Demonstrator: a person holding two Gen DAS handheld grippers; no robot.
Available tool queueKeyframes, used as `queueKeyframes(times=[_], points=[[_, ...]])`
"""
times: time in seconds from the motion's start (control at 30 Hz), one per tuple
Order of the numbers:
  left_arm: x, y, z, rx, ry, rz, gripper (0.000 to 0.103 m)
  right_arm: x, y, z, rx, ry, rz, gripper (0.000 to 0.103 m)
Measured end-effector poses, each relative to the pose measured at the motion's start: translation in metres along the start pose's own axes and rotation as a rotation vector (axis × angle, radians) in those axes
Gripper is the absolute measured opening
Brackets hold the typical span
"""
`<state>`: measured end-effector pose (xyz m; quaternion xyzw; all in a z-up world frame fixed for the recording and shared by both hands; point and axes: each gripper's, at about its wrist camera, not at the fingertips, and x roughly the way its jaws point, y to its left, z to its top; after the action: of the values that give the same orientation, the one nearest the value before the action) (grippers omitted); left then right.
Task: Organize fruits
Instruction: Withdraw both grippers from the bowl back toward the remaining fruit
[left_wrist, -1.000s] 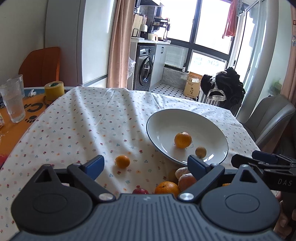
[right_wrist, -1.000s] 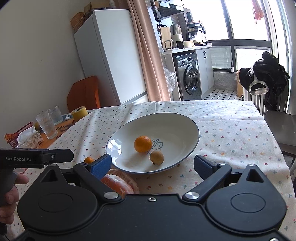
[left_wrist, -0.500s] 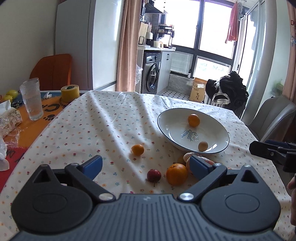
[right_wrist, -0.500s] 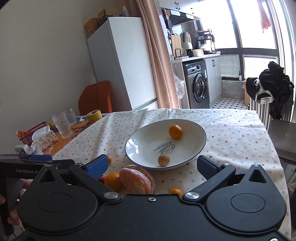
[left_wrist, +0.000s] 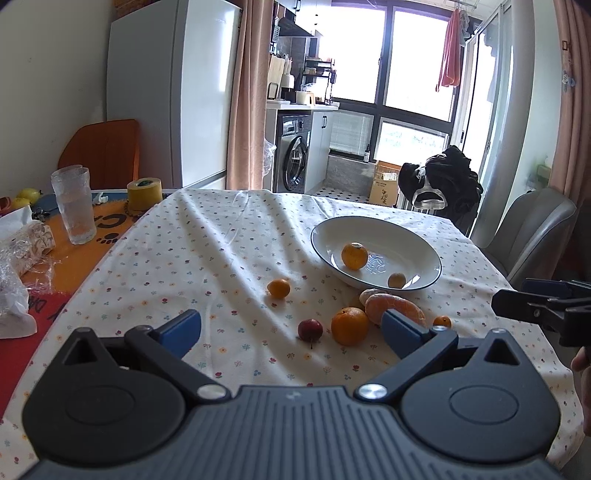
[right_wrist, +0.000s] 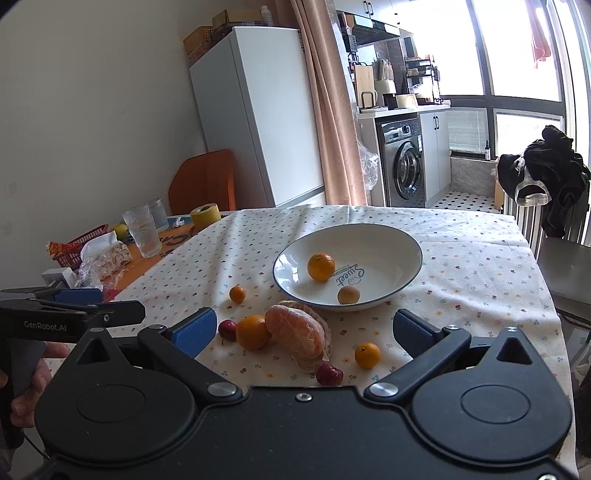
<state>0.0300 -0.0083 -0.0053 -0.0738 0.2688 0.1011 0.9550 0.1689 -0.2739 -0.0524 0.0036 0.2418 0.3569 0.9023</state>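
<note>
Left wrist camera sits just behind the left claw (left_wrist: 291, 328), looking forward and slightly down across the table (left_wrist: 192, 258) toward the windows. Right wrist camera rides behind the right claw (right_wrist: 304, 328), facing the same way from further right, angled a touch left toward the fridge (right_wrist: 258, 114). Both hang back near the table's near edge. Both views share the white bowl (left_wrist: 424, 251) (right_wrist: 406, 240) ahead of the claws, the loose fruit before it, and each catches the other claw at its edge.

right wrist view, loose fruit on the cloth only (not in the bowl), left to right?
Dark red fruit → small orange → orange → peeled orange → strawberry → small orange near the right fingers.
</note>
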Motion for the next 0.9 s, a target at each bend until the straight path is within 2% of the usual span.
queueKeyframes(times=[0.47, 0.9], points=[[-0.009, 0.008, -0.014, -0.025, 0.005, -0.035, 0.103, -0.018, 0.011, -0.015, -0.037, 0.028, 0.027, 0.103], [0.008, 0.007, -0.024, -0.038, 0.029, -0.072, 0.1, -0.005, 0.005, -0.03, -0.013, 0.062, 0.02, 0.103]])
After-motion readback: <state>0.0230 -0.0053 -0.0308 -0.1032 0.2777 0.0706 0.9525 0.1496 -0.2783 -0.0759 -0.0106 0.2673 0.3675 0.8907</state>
